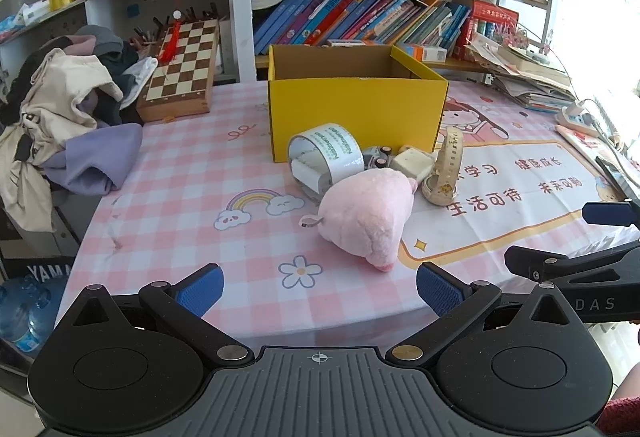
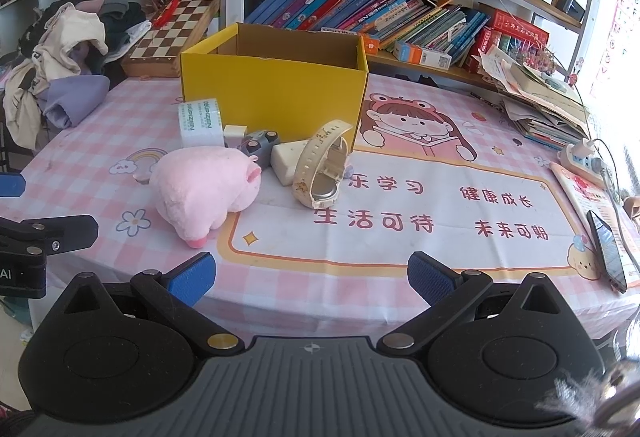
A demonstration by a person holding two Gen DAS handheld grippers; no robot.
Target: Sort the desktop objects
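Pink plush pig [image 1: 370, 219] lies on the worktop [image 1: 180, 197] before the yellow box [image 1: 356, 109], long axis diagonal, snout toward the cameras. Left hand-held gripper [image 1: 320, 295] and right hand-held gripper [image 2: 312, 279] both gape wide, empty.

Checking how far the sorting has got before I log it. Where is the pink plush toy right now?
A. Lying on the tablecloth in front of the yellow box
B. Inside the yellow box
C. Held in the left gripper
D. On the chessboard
A: the pink plush toy lies on the tablecloth in front of the yellow box, and both the left gripper and right gripper are open and empty.
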